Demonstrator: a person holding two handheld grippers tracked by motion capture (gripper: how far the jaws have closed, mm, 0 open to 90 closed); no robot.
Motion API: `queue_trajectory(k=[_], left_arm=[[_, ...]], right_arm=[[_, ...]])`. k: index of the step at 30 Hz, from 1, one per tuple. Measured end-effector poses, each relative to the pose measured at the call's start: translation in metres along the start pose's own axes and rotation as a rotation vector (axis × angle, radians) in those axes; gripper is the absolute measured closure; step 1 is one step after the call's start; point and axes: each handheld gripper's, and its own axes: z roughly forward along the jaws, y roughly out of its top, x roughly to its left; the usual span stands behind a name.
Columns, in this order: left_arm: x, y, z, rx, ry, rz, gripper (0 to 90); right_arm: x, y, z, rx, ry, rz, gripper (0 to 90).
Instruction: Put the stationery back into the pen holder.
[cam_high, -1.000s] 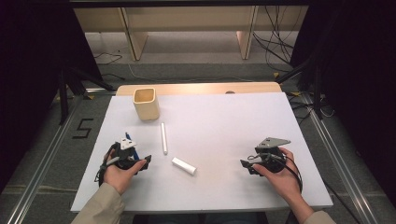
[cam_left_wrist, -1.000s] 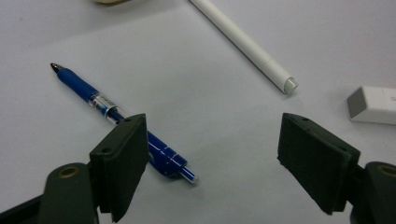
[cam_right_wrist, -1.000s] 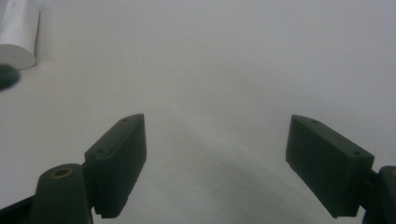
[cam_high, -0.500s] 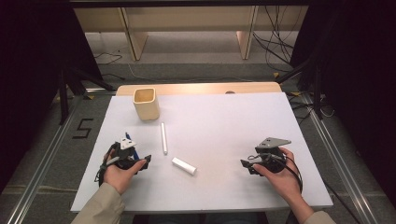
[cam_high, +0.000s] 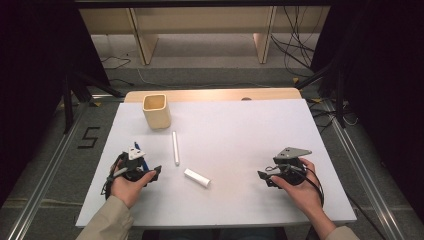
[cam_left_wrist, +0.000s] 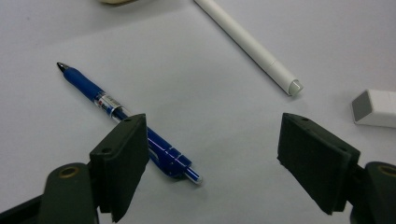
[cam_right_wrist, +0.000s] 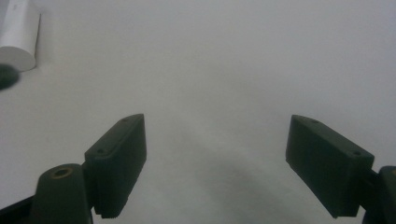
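- High view: the left claw (cam_high: 150, 172) is held low over the near left part of the white table (cam_high: 240, 130), and the right claw (cam_high: 264, 177) is held over the near right part, each gripped in a hand.
- In the left gripper view, the left claw (cam_left_wrist: 212, 158) is seen released, its jaws spread wide and nothing clasped between them.
- A blue pen (cam_left_wrist: 126, 122) is seen lying flat on the table just beside the left jaw, partly hidden behind that jaw, with its dark tip pointed away from the claw.
- In the right gripper view, the right claw (cam_right_wrist: 215, 161) is likewise seen released, jaws wide apart over bare table.
- A white eraser (cam_high: 197, 177) is found lying between the two claws, nearer the left one; its end is caught at the edge of each gripper view.
- Farther off, a white pen (cam_high: 175, 147) is laid lengthwise on the table, well apart from the blue pen.
- Farthest, a beige square cup (cam_high: 156, 110) is stood upright near the far left edge of the table.
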Motion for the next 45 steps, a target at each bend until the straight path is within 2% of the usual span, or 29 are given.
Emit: queue_trajectory(k=[9,13,16,22,30,33,36,39,44,45], left_arm=[[0.001,0.001,0.000,-0.005,0.004,-0.012,25.1],[0.003,0.001,0.000,-0.011,0.015,-0.022,28.3],[0.005,0.001,0.000,-0.025,0.030,-0.048,32.6],[0.008,-0.001,-0.003,-0.027,0.044,-0.066,34.3],[0.014,0.006,-0.001,-0.021,0.069,-0.132,36.6],[0.012,0.011,0.001,-0.028,0.063,-0.148,38.1],[0.008,0.016,0.004,-0.030,0.050,-0.139,38.2],[0.005,0.020,0.009,-0.033,0.035,-0.152,38.4],[0.002,0.026,0.016,-0.021,0.023,-0.161,39.6],[0.003,0.028,0.016,-0.030,0.025,-0.182,40.4]], right_arm=[[0.000,0.000,0.001,0.004,-0.001,0.001,21.1],[0.000,0.000,0.001,0.003,-0.003,0.005,21.1],[0.000,0.001,0.003,0.006,-0.006,0.008,21.2],[0.002,0.003,0.004,0.009,-0.002,-0.009,21.1],[0.002,0.002,0.003,0.008,0.005,-0.014,21.2],[0.003,0.002,0.003,0.008,0.004,-0.013,21.2],[0.004,0.003,0.004,0.012,0.003,-0.017,21.2],[0.004,0.003,0.005,0.010,0.002,-0.016,21.1],[0.004,0.003,0.005,0.012,0.004,-0.016,21.2],[0.004,0.003,0.005,0.008,0.006,-0.013,21.1]])
